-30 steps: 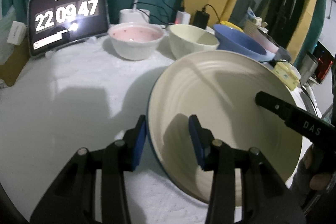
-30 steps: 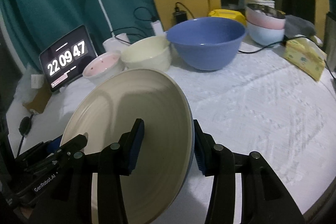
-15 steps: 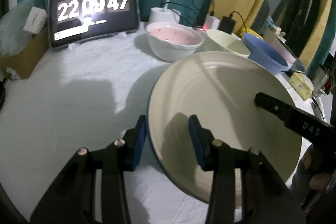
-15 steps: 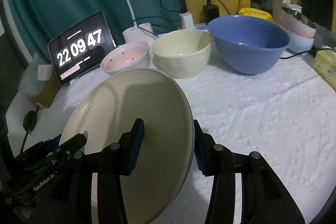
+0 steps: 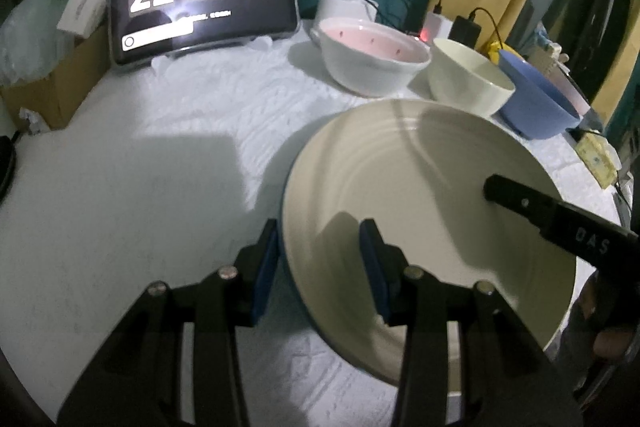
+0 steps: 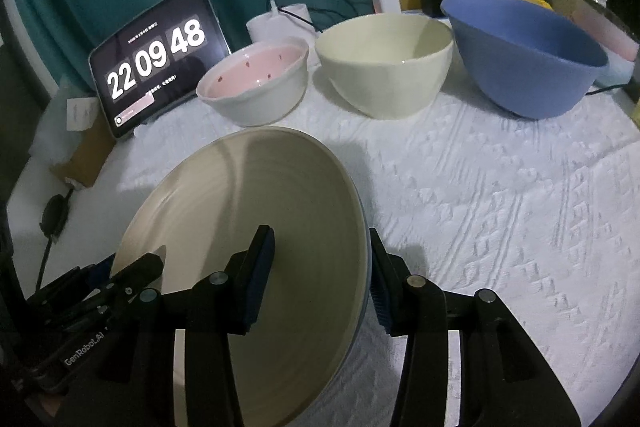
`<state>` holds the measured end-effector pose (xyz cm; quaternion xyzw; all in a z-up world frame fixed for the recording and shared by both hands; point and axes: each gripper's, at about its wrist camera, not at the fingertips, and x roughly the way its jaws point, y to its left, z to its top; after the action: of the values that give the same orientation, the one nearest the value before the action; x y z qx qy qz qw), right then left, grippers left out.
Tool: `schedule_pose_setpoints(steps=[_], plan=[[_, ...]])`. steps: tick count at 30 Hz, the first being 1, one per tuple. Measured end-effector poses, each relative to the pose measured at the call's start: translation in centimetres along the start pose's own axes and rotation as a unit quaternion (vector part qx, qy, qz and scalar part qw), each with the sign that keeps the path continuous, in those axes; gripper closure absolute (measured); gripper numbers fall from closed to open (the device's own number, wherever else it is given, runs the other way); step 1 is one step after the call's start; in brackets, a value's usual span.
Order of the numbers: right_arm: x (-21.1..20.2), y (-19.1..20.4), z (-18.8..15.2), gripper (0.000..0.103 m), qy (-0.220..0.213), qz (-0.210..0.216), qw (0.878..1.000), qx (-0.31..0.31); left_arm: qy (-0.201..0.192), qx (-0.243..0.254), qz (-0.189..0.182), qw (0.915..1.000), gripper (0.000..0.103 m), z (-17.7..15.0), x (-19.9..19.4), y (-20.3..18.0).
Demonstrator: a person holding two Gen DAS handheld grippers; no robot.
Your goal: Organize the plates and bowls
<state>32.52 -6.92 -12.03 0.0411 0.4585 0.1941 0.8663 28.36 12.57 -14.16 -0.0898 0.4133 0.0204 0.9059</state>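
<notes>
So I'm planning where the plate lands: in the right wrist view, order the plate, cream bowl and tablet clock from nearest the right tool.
1. Plate, in the right tool.
2. Cream bowl, centre back.
3. Tablet clock, far left back.

left gripper (image 5: 320,259): black angular fingers, blue ribbed pads on the inner faces, round silver screws behind the pads | right gripper (image 6: 322,263): same black build, blue pads, silver screws | markings: "DAS" on the right gripper's finger; "GenRobot.AI" on the left gripper's body
</notes>
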Motion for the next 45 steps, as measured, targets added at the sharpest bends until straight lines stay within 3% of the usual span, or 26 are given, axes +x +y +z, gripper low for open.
schedule_pose_setpoints(steps=[11, 18, 24, 36, 37, 40, 45], plan=[[0.1, -0.5, -0.2, 0.055, 0.008, 0.001, 1.0, -0.005, -0.001, 0.005, 0.017, 0.9998, 0.06, 0.2, -0.2, -0.4], [-2.1, -1.4, 0.0, 0.055, -0.017, -0.012, 1.0, -0.012, -0.043, -0.002, 0.043, 0.9982, 0.058, 0.6, -3.0, -0.8], [-5.2, -3.3, 0.1, 0.055, -0.046, -0.027, 0.999, -0.011, -0.069, 0.018, 0.026, 0.9971, 0.058, 1.4, -5.1, -3.8], [-10.2, -7.6, 1.0, 0.055, -0.09, -0.042, 0.995, -0.006, -0.075, 0.031, -0.006, 0.9967, 0.056, 2.8, -6.1, -10.3], [-10.4, -8.0, 1.1, 0.055, -0.093, -0.043, 0.995, -0.005, -0.076, 0.033, -0.009, 0.9965, 0.055, 3.0, -6.1, -10.8], [-11.2, -9.2, 1.4, 0.055, -0.102, -0.046, 0.994, -0.001, -0.084, 0.037, -0.021, 0.9955, 0.037, 3.6, -6.3, -12.3], [-12.0, -11.2, 2.3, 0.055, -0.114, -0.057, 0.992, 0.001, -0.092, 0.044, -0.033, 0.9942, 0.035, 5.2, -6.4, -14.6]])
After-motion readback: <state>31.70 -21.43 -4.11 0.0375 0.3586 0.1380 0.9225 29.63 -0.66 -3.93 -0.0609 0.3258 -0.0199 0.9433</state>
